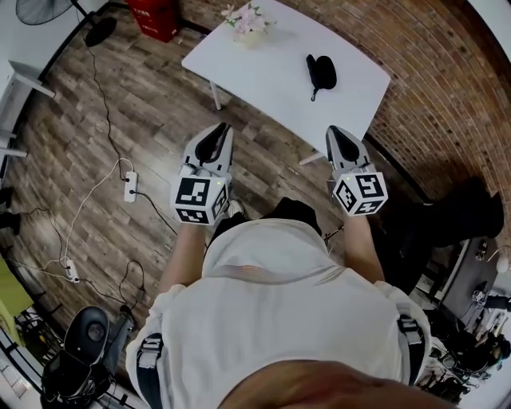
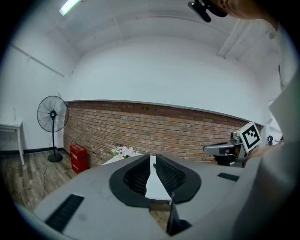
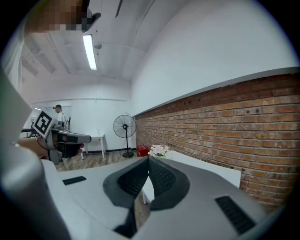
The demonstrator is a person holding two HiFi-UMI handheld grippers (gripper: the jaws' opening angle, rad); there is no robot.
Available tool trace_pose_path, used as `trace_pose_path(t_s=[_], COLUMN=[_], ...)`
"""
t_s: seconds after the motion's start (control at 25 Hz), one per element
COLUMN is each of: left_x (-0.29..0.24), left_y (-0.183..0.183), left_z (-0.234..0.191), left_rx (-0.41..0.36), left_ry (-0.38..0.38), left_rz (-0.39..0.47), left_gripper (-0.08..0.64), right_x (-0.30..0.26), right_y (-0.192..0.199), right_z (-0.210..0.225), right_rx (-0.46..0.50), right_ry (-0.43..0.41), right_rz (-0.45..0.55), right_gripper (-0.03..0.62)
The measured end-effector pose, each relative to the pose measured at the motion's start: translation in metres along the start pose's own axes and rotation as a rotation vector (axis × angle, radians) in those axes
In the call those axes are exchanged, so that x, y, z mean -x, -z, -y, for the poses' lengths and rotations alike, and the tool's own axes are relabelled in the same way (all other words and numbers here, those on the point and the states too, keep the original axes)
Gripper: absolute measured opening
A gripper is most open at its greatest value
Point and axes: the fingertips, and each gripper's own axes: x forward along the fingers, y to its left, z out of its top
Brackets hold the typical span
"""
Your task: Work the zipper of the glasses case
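Glasses case (image 1: pixel 322 72), black, lies on the far right part of the white table (image 1: pixel 263 76), well apart from both grippers, with nothing touching it. A thin dark tail hangs off its near end; it is too small to tell whether that is a strap or the zipper pull. A bunch of flowers (image 1: pixel 246 20) sits at the table's far left corner, clear of the case. The left gripper (image 1: pixel 220 129) and right gripper (image 1: pixel 334 133) are held out in front of the person's body over the wood floor, short of the table, both pointing roughly level toward it. In its own view the left gripper (image 2: pixel 152 158) has its tips together with nothing between them, only table top showing past them. The right gripper (image 3: pixel 148 158) is the same, closed and empty. Step looks like the approach, with zipper work not started. The next move calls for getting both grippers over the table, then opening the jaws. One gripper would pin the case body and the other pinch the small pull, which needs a close look to locate first.
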Motion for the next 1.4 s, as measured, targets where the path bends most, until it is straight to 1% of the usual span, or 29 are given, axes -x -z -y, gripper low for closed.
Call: trace_pose_path(t_s=[0.12, 0.32, 0.44, 0.52, 0.68, 0.84, 0.96, 1.08, 1.28, 1.4], left_x=[-0.016, -0.057, -0.089, -0.114, -0.175, -0.237, -0.276, -0.306, -0.348, -0.374], left_y=[0.005, 0.0, -0.002, -0.007, -0.025, -0.037, -0.04, -0.037, -0.034, -0.034], left_z=[-0.01, -0.018, -0.023, -0.026, -0.026, -0.022, -0.014, -0.007, 0.006, 0.008], left_rx=[0.015, -0.005, -0.024, -0.03, -0.064, -0.071, -0.08, -0.082, -0.098, -0.089], left_ry=[0.036, 0.083, 0.097, 0.105, 0.134, 0.161, 0.184, 0.211, 0.298, 0.384], left_rz=[-0.021, -0.039, -0.052, -0.063, -0.063, -0.067, -0.081, -0.106, -0.137, -0.154], left_gripper=[0.046, 0.046, 0.046, 0.046, 0.046, 0.046, 0.046, 0.046, 0.046, 0.046], right_x=[-0.012, -0.036, -0.058, -0.075, -0.106, -0.126, -0.137, -0.148, -0.153, -0.145], right_y=[0.004, 0.002, 0.004, 0.001, -0.01, -0.009, -0.006, -0.004, 0.001, 0.008], right_z=[0.007, 0.04, 0.065, 0.084, 0.129, 0.181, 0.215, 0.241, 0.266, 0.276], right_rx=[-0.013, -0.035, -0.06, -0.076, -0.092, -0.128, -0.152, -0.164, -0.197, -0.225], right_ry=[0.033, 0.082, 0.1, 0.106, 0.119, 0.156, 0.175, 0.192, 0.249, 0.341], right_rz=[-0.021, -0.018, -0.01, -0.004, 0.014, 0.004, -0.002, -0.005, -0.009, -0.029], right_gripper=[0.052, 0.052, 0.052, 0.052, 0.052, 0.052, 0.052, 0.052, 0.052, 0.052])
